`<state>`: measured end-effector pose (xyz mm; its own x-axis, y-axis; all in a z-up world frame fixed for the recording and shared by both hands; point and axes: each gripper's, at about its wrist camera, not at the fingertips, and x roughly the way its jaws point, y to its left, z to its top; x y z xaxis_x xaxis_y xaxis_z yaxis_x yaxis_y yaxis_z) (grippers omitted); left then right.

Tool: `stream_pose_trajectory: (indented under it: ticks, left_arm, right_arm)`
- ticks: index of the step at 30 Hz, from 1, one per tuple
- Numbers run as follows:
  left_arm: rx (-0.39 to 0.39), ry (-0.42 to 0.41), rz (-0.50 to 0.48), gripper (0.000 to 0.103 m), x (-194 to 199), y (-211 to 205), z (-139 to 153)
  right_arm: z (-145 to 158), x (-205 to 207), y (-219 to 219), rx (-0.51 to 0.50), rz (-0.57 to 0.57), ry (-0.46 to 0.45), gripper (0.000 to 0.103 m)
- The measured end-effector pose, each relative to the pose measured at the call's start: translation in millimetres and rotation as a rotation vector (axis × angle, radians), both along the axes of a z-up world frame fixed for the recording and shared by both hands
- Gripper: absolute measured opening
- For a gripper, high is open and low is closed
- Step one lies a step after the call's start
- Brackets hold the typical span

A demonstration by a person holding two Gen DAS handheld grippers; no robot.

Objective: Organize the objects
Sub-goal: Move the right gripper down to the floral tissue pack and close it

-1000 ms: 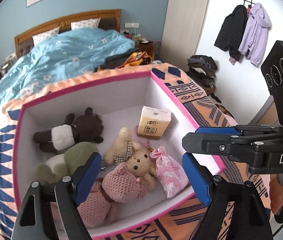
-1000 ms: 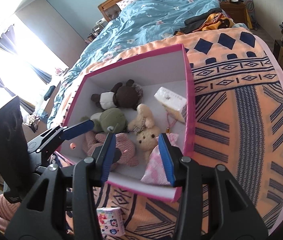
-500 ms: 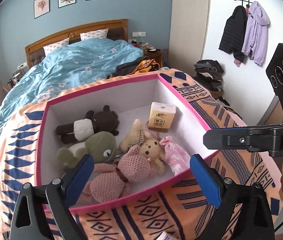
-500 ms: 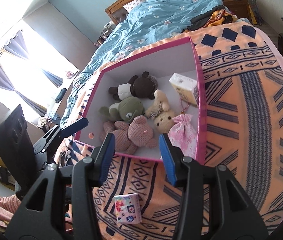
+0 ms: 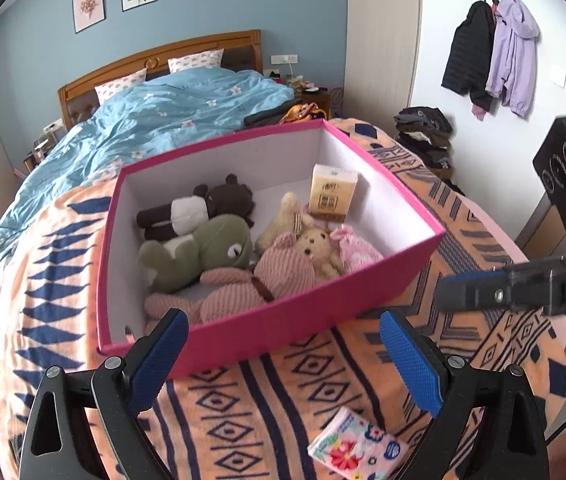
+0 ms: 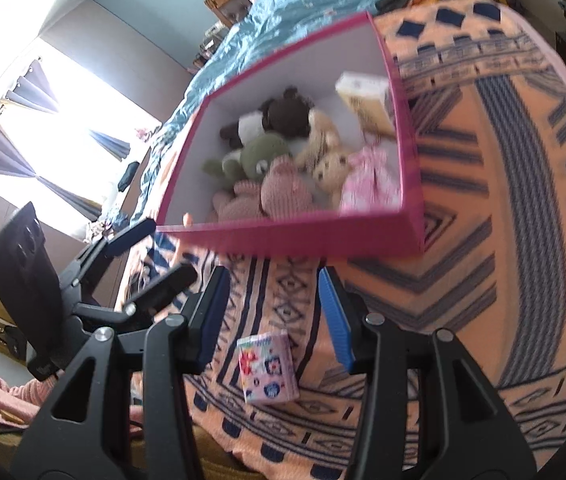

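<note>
- The patterned orange blanket [image 5: 463,240] fills the lower half of both views; over the last second both cameras have pulled back from the box, so more blanket shows now.
- The pink box [image 5: 291,320] sits in the middle of the left view and the upper middle of the right view, no longer under the claws. It holds plush toys, a pink pouch [image 5: 357,248] and a yellow tissue pack [image 5: 333,194] at the back right.
- The left claw [image 5: 287,364] is at the bottom of its frame, pads wide apart and empty, just in front of the box's near wall.
- The right claw [image 6: 273,320] also stands apart and empty; it now frames the floral tissue pack [image 6: 268,366] low in the right view.
- That floral pack lies on the blanket outside the box, near its front wall, at the bottom of the left view too. It looks like the last loose item, so picking it up is probably next.
</note>
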<state>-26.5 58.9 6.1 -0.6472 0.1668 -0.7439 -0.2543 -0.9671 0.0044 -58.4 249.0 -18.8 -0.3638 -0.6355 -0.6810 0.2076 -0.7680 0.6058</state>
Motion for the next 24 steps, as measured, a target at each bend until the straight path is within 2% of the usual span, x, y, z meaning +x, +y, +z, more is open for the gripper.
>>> stream_pose_trajectory:
  ticks: [13, 24]
  left_arm:
    - [0.002, -0.08, -0.021, 0.098, 9, 0, -21]
    - [0.018, -0.22, -0.066, 0.098, 16, -3, -65]
  right_arm:
    - [-51, 36, -20, -0.005, 0.08, -0.162, 0.049]
    - [-88, 66, -35, -0.021, 0.146, -0.304, 0.049]
